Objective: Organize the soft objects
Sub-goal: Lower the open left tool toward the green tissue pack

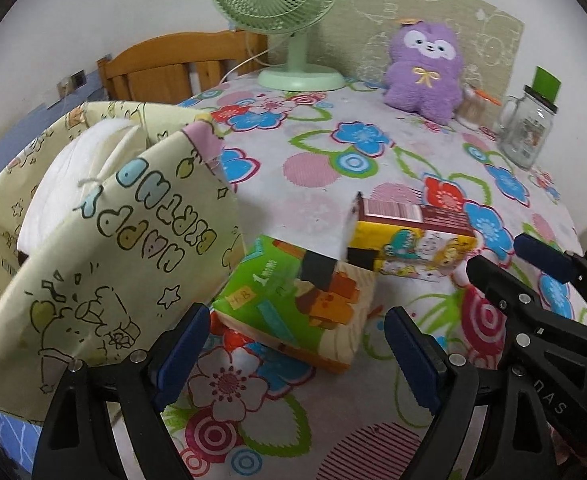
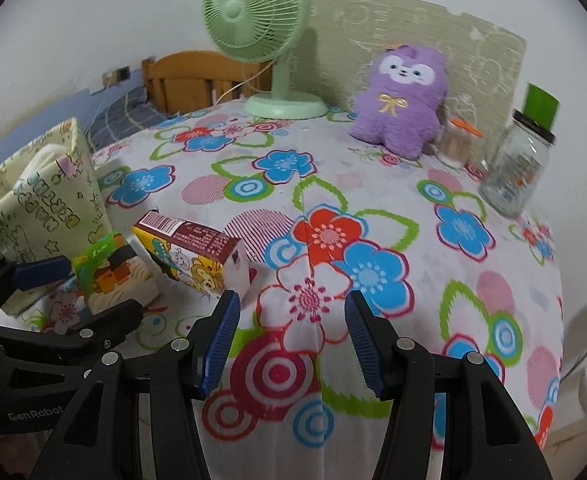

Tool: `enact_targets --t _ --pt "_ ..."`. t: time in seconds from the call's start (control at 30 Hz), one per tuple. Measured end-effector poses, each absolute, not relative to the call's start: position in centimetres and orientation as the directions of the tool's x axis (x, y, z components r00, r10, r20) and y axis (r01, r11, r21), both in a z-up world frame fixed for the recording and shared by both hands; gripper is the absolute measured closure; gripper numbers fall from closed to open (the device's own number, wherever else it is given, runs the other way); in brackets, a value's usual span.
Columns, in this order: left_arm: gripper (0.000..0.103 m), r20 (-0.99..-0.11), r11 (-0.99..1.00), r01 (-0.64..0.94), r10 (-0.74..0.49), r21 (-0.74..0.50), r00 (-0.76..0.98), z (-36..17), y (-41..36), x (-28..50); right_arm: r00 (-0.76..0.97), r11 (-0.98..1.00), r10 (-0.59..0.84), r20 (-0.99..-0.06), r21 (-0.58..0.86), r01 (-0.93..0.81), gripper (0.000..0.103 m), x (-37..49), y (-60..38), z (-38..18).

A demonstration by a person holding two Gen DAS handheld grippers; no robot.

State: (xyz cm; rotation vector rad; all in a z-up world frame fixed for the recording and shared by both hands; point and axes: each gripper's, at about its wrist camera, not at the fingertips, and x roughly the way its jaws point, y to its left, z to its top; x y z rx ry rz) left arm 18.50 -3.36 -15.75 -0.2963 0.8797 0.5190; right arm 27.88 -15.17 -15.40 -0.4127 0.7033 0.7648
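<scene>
Left gripper (image 1: 297,344) has its two blue pads spread wide apart, with nothing squeezed between them. It hangs over the green tissue pack (image 1: 297,308), which lies on the flowery tabletop (image 1: 333,152) right in the gap between the pads. I cannot tell if a pad touches it.

Right gripper (image 2: 291,340) is about half open and holds nothing. Only the flowery cloth shows between its pads. The yellow tissue pack (image 2: 191,252) lies just beside it, at about 10 o'clock from its tips, and leans on the green pack.

At 9 o'clock in the left wrist view stands a pale yellow cloth bin (image 1: 105,240) with cartoon drawings, close to the green pack. Something white (image 1: 81,160) sits inside it.

Far back, at 1 o'clock, a purple plush toy (image 1: 425,68) sits upright against a beige board (image 1: 473,24). A green fan (image 1: 281,4) stands at 12 o'clock. A glass jar (image 1: 529,128) with a green lid stands at 2 o'clock.
</scene>
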Motion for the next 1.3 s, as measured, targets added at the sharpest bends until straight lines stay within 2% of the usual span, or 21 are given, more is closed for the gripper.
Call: enact_targets --t 0.13,0.5,0.67,0.87,1.3 --pt "0.013 -0.805 0.810 -0.585 0.322 -0.038 0.498 -16.2 -2.8 18.8 0.511 0.605 0.495 -0.703 -0.144 -0.784 0.045 28.4 -14.0 -15.5" --pt "0.014 -0.805 0.763 -0.644 0.352 -0.047 0.477 -16.9 -2.1 18.8 0.449 0.530 0.542 -0.710 -0.126 -0.838 0.045 29.7 -12.5 -16.2" --pt "0.020 -0.804 0.771 -0.635 0.349 -0.045 0.481 -17.0 -2.2 18.8 0.467 0.536 0.530 -0.708 -0.147 -0.831 0.045 29.5 -12.3 -16.2" --pt "0.023 -0.796 0.783 -0.621 0.351 -0.040 0.494 -16.9 -2.4 18.9 0.481 0.541 0.523 -0.704 -0.162 -0.825 0.045 29.4 -12.3 -16.3" --pt "0.039 -0.804 0.817 -0.571 0.290 -0.074 0.519 -16.4 -2.8 19.0 0.461 0.528 0.572 -0.678 -0.126 -0.840 0.045 29.0 -12.9 -15.7"
